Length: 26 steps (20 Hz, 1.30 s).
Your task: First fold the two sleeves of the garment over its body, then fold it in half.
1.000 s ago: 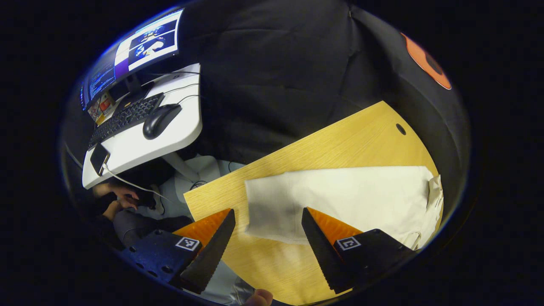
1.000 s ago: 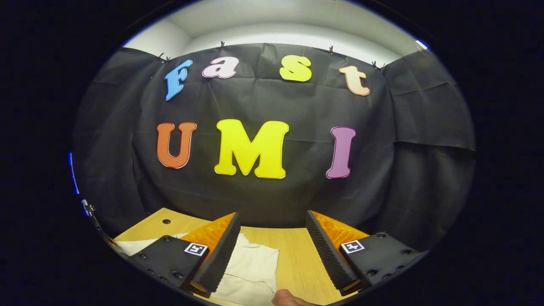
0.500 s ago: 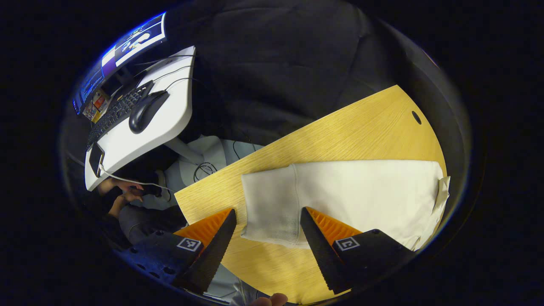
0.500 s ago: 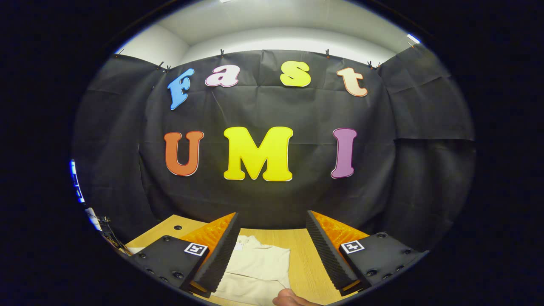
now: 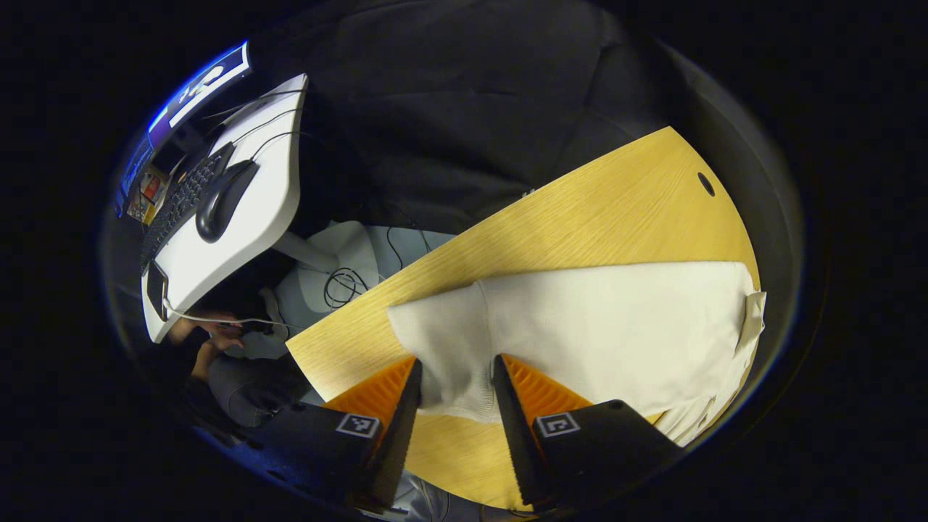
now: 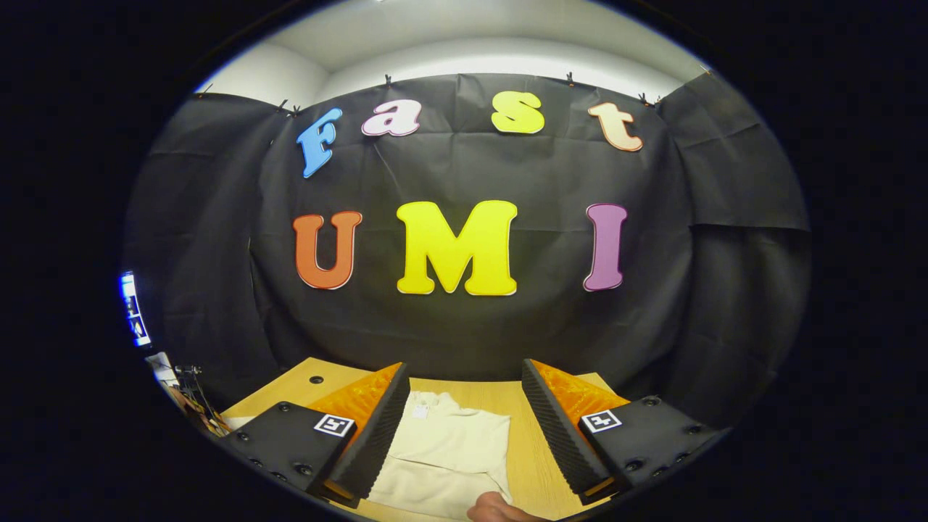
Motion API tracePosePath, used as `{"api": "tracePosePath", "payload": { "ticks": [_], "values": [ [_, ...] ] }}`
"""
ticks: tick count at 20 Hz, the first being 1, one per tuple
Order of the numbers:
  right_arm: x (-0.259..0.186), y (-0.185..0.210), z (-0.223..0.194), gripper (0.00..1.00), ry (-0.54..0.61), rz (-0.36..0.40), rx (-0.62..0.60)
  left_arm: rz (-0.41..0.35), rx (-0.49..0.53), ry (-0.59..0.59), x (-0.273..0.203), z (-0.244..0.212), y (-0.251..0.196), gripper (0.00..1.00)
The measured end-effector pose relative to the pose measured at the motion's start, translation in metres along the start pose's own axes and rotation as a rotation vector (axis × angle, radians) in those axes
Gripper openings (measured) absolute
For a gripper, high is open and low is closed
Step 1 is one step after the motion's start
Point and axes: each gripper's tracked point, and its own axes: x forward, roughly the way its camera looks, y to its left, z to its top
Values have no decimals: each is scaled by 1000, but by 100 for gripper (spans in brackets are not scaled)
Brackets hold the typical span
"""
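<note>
A cream garment (image 5: pixel 609 326) lies folded flat on the wooden table (image 5: pixel 580 217), its ribbed hem end toward me. In the left gripper view my left gripper (image 5: pixel 457 362) is shut on that hem end near the table's corner, and the cloth bulges up between the fingers. In the right gripper view the garment (image 6: pixel 449 449) shows below, its collar end toward the black wall. My right gripper (image 6: pixel 464 366) hangs open above it, nothing between its fingers. A thumb (image 6: pixel 493 509) shows at the bottom edge.
Left of the table stands a white desk (image 5: pixel 246 217) with a keyboard, a mouse (image 5: pixel 221 199) and a monitor. Cables (image 5: pixel 344 286) lie on the floor between desk and table. A person's hand (image 5: pixel 210 341) shows under the desk. The table has a cable hole (image 5: pixel 705 184).
My left gripper has moved onto the garment's hem end and its fingers have drawn together on the cloth, which now bulges. The right gripper has stayed open, shifting slightly over the garment.
</note>
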Motion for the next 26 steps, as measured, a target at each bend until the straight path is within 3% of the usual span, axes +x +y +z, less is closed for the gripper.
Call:
{"api": "tracePosePath", "payload": {
  "ticks": [2,6,7,12,20,22,25,26],
  "values": [
    [2,2,-6,97,17,16,1,-12,8,-2,2,1,-2,49],
    [2,2,-9,94,27,33,6,-21,-40,-40,3,5,-4,25],
    [2,-1,-9,97,24,27,6,-24,-45,-41,3,6,-4,23],
    [13,-21,-6,94,30,22,33,-11,-26,-42,-2,9,-4,6],
    [13,-24,-6,98,22,62,18,-24,108,-169,-62,43,-51,4],
    [14,-31,-6,94,16,64,20,-43,130,-194,-76,46,-72,4],
    [18,-46,-2,97,6,53,30,-103,196,-203,-95,44,-125,4],
    [19,-52,-2,97,6,45,32,-126,232,-213,-104,44,-146,9]
  ]
}}
